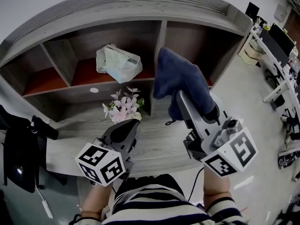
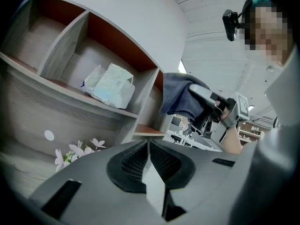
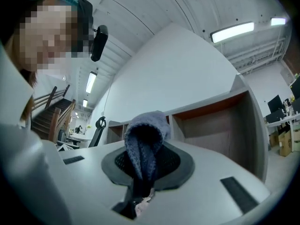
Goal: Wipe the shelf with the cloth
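Head view is showing one long grey wood-grain shelf unit (image 1: 65,92) with three open compartments in a row, each with a red-brown floor. One crumpled pale plastic bag (image 1: 118,63) is lying in the middle compartment. One bunch of white and pink flowers (image 1: 123,108) is sitting on the lower grey ledge, just below the bag.

Two grippers are in the picture, each carrying one cube with square markers. The left gripper (image 1: 130,124) is pointing at the flowers from close by. In the left gripper view its jaws are pressing together at the tips with nothing between them (image 2: 149,146), while the bag (image 2: 108,84) and flowers (image 2: 75,151) are showing beyond.

The right gripper (image 1: 180,97) is reaching up higher, and its jaws are clamping the one dark blue fleecy cloth (image 1: 178,74). The cloth is bunching over the jaw tips and hanging in front of the right compartment, beside the divider. Whether it is touching the shelf cannot be told. In the right gripper view the cloth (image 3: 145,135) is standing up in a folded hump from between the jaws (image 3: 143,165), with the shelf unit (image 3: 211,121) behind it.

One person in a striped shirt (image 1: 154,205) is holding both tools.
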The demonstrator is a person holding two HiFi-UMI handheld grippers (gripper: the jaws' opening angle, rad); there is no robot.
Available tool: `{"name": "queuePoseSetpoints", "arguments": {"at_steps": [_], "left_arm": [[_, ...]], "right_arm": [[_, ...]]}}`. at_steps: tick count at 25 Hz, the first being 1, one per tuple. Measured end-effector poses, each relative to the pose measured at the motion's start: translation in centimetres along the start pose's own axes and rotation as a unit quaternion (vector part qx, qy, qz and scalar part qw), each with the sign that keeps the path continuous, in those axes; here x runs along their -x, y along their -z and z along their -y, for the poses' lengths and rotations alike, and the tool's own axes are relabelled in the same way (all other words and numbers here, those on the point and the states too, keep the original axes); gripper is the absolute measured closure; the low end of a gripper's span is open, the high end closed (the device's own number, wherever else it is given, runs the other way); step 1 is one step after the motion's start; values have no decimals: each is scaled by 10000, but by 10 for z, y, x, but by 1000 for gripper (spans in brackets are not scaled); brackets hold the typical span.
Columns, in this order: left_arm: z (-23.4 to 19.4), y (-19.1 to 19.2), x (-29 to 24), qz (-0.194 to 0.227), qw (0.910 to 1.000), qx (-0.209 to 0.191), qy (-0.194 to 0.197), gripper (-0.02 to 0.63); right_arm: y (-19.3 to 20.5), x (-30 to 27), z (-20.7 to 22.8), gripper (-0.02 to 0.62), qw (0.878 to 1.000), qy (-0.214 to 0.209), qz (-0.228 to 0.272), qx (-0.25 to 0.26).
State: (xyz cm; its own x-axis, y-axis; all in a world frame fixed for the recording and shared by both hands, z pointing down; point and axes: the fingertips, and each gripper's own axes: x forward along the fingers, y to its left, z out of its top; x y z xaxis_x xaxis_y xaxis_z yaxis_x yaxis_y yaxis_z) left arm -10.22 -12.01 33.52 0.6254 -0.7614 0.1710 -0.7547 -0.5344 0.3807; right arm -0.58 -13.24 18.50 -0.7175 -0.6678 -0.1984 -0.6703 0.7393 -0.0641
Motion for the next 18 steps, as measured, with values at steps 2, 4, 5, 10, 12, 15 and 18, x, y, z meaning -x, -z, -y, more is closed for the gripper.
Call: {"name": "queuePoseSetpoints", "arguments": {"at_steps": [2, 4, 5, 10, 12, 15, 18], "left_arm": [[-1, -4, 1, 105, 9999, 19, -40, 575], [-1, -6, 2, 176, 9998, 18, -105, 575], [-1, -8, 3, 216, 9996, 13, -159, 575], [-1, -12, 10, 498, 9975, 158, -484, 575], [1, -14, 12, 622, 9959, 222, -613, 575], [2, -18, 13, 797, 9932, 286, -793, 575], [3, -16, 13, 887, 9911, 353, -926, 575]], "right_arm": [[-8, -8, 4, 528, 9999, -35, 108, 108], [-17, -14, 9, 527, 9995, -20, 219, 230], [-21, -16, 12, 528, 9991, 7, 293, 309], [-32, -31, 26, 528, 9970, 19, 525, 561], [-35, -36, 30, 527, 9966, -28, 551, 610], [-35, -41, 36, 528, 9956, -26, 607, 713], [-24, -49, 46, 528, 9953, 30, 523, 816]]}}
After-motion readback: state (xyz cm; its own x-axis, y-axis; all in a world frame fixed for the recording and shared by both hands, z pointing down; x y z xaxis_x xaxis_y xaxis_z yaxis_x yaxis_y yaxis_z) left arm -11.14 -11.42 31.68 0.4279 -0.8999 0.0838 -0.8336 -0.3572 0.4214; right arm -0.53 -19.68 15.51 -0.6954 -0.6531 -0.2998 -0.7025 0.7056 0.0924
